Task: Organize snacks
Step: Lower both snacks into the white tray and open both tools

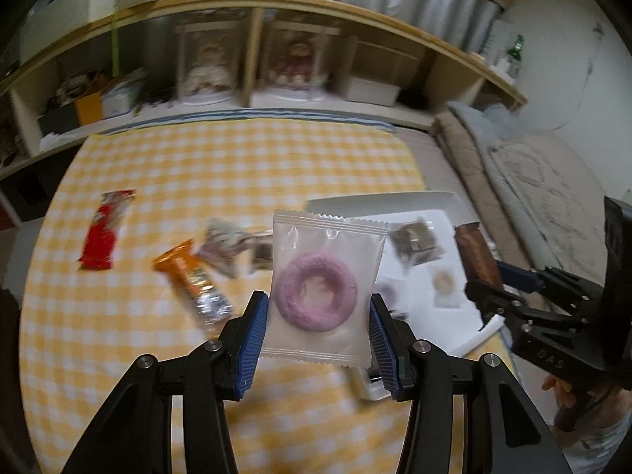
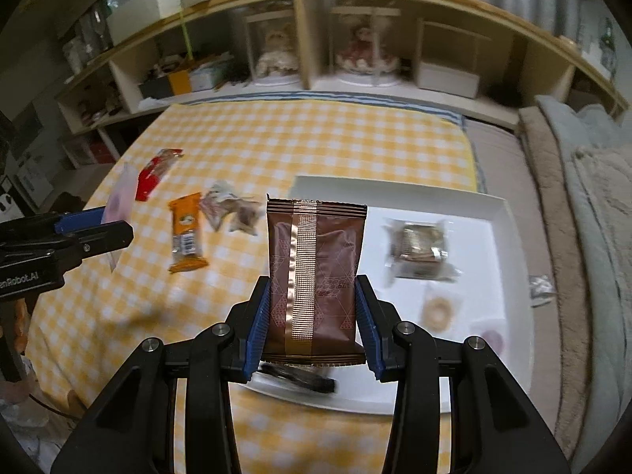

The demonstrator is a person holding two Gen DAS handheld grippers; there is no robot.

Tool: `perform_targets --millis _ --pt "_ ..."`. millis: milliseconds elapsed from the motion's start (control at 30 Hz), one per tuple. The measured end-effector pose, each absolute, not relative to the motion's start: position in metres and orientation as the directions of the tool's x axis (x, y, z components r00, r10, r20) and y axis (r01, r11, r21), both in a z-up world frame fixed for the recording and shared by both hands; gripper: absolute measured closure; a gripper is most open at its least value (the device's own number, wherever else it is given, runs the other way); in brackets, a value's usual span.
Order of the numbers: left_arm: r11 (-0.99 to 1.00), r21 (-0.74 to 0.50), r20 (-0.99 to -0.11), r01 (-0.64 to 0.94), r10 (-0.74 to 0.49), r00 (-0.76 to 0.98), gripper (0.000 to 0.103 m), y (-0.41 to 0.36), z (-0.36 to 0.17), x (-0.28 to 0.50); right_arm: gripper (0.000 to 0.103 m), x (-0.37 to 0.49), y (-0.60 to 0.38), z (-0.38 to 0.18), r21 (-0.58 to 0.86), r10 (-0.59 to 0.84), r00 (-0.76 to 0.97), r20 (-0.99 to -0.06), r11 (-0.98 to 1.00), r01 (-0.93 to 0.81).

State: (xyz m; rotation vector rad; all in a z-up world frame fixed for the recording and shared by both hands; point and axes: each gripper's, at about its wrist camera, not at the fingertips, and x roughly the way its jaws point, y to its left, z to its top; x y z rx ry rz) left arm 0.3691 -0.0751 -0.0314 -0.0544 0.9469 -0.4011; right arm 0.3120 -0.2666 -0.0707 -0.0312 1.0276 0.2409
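Note:
My left gripper [image 1: 319, 318] is shut on a clear packet with a pink ring biscuit [image 1: 316, 296], held upright above the yellow checked cloth; the packet also shows in the right wrist view [image 2: 118, 197]. My right gripper [image 2: 314, 316] is shut on a brown foil snack packet [image 2: 314, 272], held upright over the left part of the white tray [image 2: 501, 213]. That packet also shows in the left wrist view [image 1: 476, 256]. The tray [image 1: 466, 316] holds several wrapped snacks. A red packet [image 1: 104, 229], an orange bar [image 1: 189, 272] and clear-wrapped snacks [image 1: 225, 245] lie on the cloth.
A low wooden shelf [image 2: 304, 39] with boxes and dolls runs along the far side. Bedding [image 2: 592, 197] lies to the right of the tray. A dark snack [image 2: 300, 379] lies at the tray's near edge. A small foil packet [image 2: 543, 286] lies right of the tray.

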Motion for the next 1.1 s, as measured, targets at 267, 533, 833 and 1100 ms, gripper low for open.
perform_targets --millis 267,533,833,1100 --pt "0.892 -0.242 -0.777 0.382 -0.414 0.474 0.054 -0.141 -0.042 0.377 0.061 0.303 -0.316 -0.067 0.08 0.148 0.5 -0.853 0.985 -0.154" --pt "0.869 -0.287 -0.8 0.403 -0.449 0.398 0.054 -0.199 -0.076 0.395 0.061 0.296 -0.368 -0.079 0.078 0.109 0.483 -0.869 0.993 -0.085" --pt "0.856 -0.364 -0.843 0.366 -0.471 0.262 0.054 -0.257 -0.143 0.427 0.061 0.295 -0.405 -0.104 0.086 0.091 0.439 -0.894 0.996 -0.031" --pt "0.862 -0.435 -0.856 0.262 -0.485 0.177 0.052 -0.273 -0.194 0.46 0.061 0.303 -0.416 -0.133 0.121 0.116 0.393 -0.912 0.993 -0.014"
